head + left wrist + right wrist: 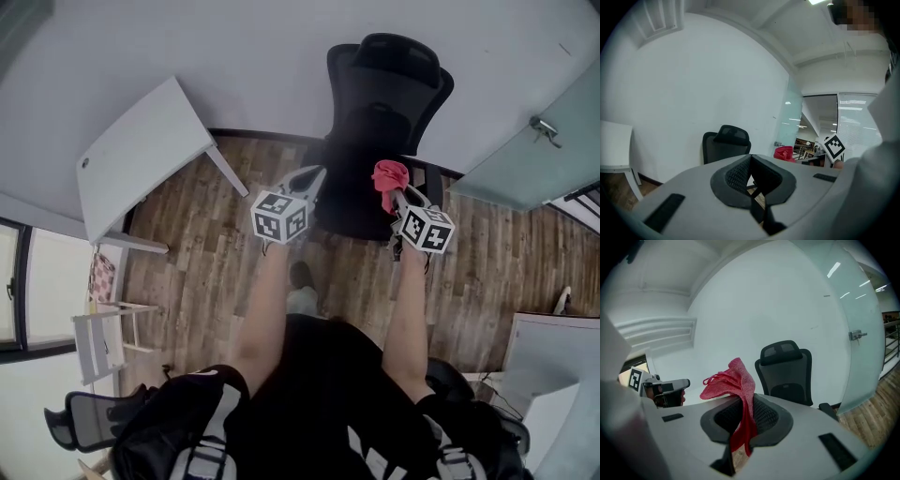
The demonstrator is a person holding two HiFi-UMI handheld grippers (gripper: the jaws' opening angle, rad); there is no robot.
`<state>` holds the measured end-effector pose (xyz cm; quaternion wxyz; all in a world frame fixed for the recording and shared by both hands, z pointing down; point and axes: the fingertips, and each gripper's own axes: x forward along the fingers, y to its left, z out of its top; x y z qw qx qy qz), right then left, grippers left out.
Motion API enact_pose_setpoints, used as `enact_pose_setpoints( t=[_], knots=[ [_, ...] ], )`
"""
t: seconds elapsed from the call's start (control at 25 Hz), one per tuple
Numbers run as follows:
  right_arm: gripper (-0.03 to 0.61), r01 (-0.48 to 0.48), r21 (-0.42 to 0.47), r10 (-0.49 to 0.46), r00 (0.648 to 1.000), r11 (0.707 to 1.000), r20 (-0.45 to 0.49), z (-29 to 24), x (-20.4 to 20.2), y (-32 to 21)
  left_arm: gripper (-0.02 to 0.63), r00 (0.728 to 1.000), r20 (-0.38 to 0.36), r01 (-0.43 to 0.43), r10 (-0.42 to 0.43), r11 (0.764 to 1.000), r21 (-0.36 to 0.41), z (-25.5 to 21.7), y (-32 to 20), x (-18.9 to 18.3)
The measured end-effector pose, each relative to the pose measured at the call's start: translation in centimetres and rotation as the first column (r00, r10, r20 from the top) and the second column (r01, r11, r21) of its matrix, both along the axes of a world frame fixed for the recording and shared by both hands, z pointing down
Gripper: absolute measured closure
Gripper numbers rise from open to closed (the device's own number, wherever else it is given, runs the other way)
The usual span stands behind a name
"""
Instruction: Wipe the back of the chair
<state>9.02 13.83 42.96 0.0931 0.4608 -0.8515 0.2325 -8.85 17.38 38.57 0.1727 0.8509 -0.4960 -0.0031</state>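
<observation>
Wood-plank floor point(187, 216) runs up to a white wall, and the black chair point(384, 103) stands against that wall with its seat toward the person. Its back rises upright, front face this way, rear face turned to the wall.

The right gripper point(745, 413) has its fingers clamped on a red cloth point(733, 380), which bunches above them and hangs down through them. From these fingers the chair back lies ahead at about 12 o'clock, near but apart from the cloth.

The left gripper point(751, 171) has its fingers closed together on nothing. In the head view the chair sits at about 1 o'clock from it.

The right hand looks the nearer and carries the cloth. Reaching the back likely means lifting it toward 12 o'clock, then stroking along the upright length.
</observation>
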Motion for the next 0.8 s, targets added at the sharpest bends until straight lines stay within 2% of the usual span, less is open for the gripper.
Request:
enact_pose_setpoints(
  t=[0.32, 0.48, 0.8],
  knots=[
    [0.514, -0.06, 0.014, 0.06, 0.998, 0.998, -0.001, -1.1, -3.0, -7.6, 0.589, 0.999, -0.02, -0.025, 0.025, 1.0, -0.003, -0.3, -8.1, -3.4],
    [0.514, -0.098, 0.034, 0.098, 0.995, 0.995, 0.022, -2.1, -4.2, -9.8, 0.589, 0.999, -0.039, -0.006, 0.006, 1.0, -0.019, -0.5, -10.5, -5.2],
    [0.514, -0.109, 0.025, 0.109, 0.993, 0.994, 0.036, -2.3, -5.3, -14.4, 0.589, 0.999, -0.031, -0.011, 0.01, 1.0, -0.019, -0.9, -14.4, -5.7]
  ],
)
